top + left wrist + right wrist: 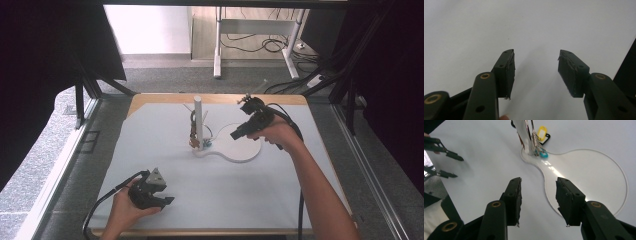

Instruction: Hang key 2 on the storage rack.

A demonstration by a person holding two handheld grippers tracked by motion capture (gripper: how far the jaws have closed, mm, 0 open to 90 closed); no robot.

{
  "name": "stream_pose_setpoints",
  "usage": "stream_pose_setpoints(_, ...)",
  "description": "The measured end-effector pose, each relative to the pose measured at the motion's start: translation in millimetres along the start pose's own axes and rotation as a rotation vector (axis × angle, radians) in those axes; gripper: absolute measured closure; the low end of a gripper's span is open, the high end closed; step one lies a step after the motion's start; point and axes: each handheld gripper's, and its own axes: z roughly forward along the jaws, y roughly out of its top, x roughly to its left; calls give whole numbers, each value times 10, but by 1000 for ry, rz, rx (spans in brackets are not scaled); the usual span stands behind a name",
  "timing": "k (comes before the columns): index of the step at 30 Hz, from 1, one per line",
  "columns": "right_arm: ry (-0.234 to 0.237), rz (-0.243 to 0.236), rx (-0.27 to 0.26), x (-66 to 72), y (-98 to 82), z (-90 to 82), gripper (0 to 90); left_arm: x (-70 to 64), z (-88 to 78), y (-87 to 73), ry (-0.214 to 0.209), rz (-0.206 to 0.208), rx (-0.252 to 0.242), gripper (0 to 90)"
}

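- The white plastic stand with an upright post and round flat base (235, 145) sits near the middle of the white tabletop (150, 145), toward its far edge, with keys and coloured tags (539, 143) hanging at the post.
- The right tongs (235, 134) hover over the base, released, nothing between them.
- The left tongs (169, 201) rest near the tabletop's near edge, released and empty.

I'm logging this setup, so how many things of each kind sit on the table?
White key stand with upright post and round tray: 1
Yellow plastic key tag: 1
Teal key tag: 1
Black hand-held grippers: 2
Total: 5
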Motion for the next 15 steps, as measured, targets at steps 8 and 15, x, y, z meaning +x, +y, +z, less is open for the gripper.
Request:
stream_pose_setpoints(8, 10, 10, -96, -17, -732, -8, 542, 11, 21, 3, 8, -4, 11, 476)
stream_pose_setpoints(15, 11, 30, -116, -31, -1245, 142, 517, 17, 60, 11, 11, -11, 13, 469)
